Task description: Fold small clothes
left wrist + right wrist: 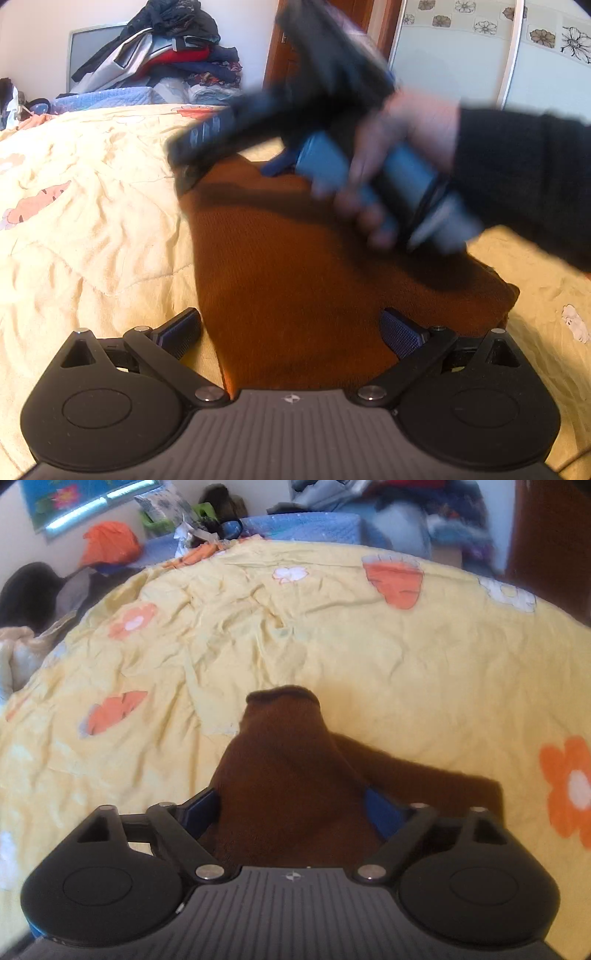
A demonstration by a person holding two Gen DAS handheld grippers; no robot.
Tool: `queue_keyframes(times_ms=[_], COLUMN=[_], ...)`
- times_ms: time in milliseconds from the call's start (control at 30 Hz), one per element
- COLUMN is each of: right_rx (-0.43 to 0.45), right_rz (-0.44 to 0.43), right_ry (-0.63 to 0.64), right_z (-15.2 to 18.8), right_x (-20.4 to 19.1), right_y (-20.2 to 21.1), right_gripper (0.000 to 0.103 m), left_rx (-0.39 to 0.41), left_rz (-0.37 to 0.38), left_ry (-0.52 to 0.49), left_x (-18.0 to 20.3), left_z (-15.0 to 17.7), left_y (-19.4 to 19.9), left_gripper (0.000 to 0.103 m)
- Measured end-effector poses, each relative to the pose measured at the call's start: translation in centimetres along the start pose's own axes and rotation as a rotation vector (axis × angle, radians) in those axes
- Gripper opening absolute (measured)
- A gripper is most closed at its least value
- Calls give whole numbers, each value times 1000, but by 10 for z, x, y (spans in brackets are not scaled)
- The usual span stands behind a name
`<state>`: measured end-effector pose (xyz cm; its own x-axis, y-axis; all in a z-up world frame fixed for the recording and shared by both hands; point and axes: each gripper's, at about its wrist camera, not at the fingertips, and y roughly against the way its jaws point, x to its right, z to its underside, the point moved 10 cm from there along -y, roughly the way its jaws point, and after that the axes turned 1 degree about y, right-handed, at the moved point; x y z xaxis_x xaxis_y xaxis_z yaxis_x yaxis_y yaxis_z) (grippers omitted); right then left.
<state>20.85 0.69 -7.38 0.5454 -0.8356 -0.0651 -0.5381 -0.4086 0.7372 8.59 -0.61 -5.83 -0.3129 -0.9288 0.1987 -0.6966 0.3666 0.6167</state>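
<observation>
A small brown knit garment lies on the yellow flowered bedspread. My left gripper is open just above its near edge, one finger on each side, holding nothing. My right gripper shows blurred in the left wrist view, held by a hand at the garment's far left corner. In the right wrist view a fold of the brown garment fills the space between the fingers of the right gripper. The fingers stand apart around the bunched cloth; I cannot tell whether they pinch it.
A pile of clothes sits on a blue quilt beyond the bed's far edge. A wooden door and a flowered wardrobe stand behind. An orange bag and dark items lie past the bed's left side.
</observation>
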Motion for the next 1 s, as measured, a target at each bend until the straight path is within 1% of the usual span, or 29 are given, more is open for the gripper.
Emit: queue_keyframes(times_ms=[67, 100, 133, 167, 233, 267, 333, 400, 433, 467, 500, 533, 567, 600, 633, 667, 700, 800, 833, 867, 900, 933, 967, 1000], right_rx=[8, 14, 14, 24, 64, 102, 182, 222, 228, 219, 192, 150, 108, 96, 118, 128, 131, 100, 99, 121, 155, 182, 195, 189], right_rz=[106, 124, 123, 106, 80, 66, 12, -30, -53, -82, -102, -93, -61, -29, -2, 17, 28, 3, -15, -45, -76, -97, -113, -127], right_ry=[120, 126, 115, 102, 24, -21, -87, -168, -224, -265, -275, -255, -219, -170, -105, -71, -79, -230, -296, -355, -403, -439, -475, -514], right_z=[6, 11, 13, 15, 21, 27, 37, 38, 45, 52, 54, 55, 74, 84, 66, 70, 73, 71, 62, 56, 55, 61, 65, 76], right_x=[-11, -15, -15, -13, -8, -7, -1, 13, 19, 25, 29, 32, 30, 30, 33, 35, 40, 59, 67, 74, 79, 84, 90, 96], right_y=[-2, 4, 10, 17, 53, 77, 127, 155, 167, 170, 160, 144, 141, 134, 110, 106, 109, 126, 126, 134, 151, 167, 176, 185], right_gripper=[103, 103, 103, 103, 103, 103, 103, 103, 103, 103, 103, 103, 103, 103, 103, 103, 103, 103, 103, 103, 103, 103, 103, 103], left_rx=[0, 0, -1, -1, 1, 2, 3, 3, 3, 3, 3, 2, 1, 0, -2, -4, -6, -25, -51, -82, -103, -103, -96, -102], left_rz=[1, 0, 0, 0, 4, 6, 9, 9, 8, 8, 7, 6, 4, 2, -2, -5, -9, -31, -37, -32, -18, 3, 25, 52], left_ry=[-1, -3, -4, -5, 0, 3, 4, 4, 4, 4, 2, 1, -1, -4, -8, -12, -17, -18, -6, 17, 55, 106, 163, 232], left_x=[0, -1, 0, 0, 0, -1, -1, -1, -1, -1, -1, -1, -1, -1, 0, 0, 1, 0, -1, -2, -6, -12, -20, -28], left_z=[0, 1, 1, 1, 1, 1, 1, 1, 2, 2, 2, 2, 2, 2, 2, 2, 2, 2, 1, -1, -4, -7, -10, -11], left_y=[0, 0, 0, 0, 1, 1, 2, 2, 2, 2, 2, 2, 2, 2, 2, 2, 1, 2, 5, 9, 15, 23, 29, 33], left_gripper=[103, 103, 103, 103, 103, 103, 103, 103, 103, 103, 103, 103, 103, 103, 103, 103, 103, 103, 103, 103, 103, 103, 103, 103])
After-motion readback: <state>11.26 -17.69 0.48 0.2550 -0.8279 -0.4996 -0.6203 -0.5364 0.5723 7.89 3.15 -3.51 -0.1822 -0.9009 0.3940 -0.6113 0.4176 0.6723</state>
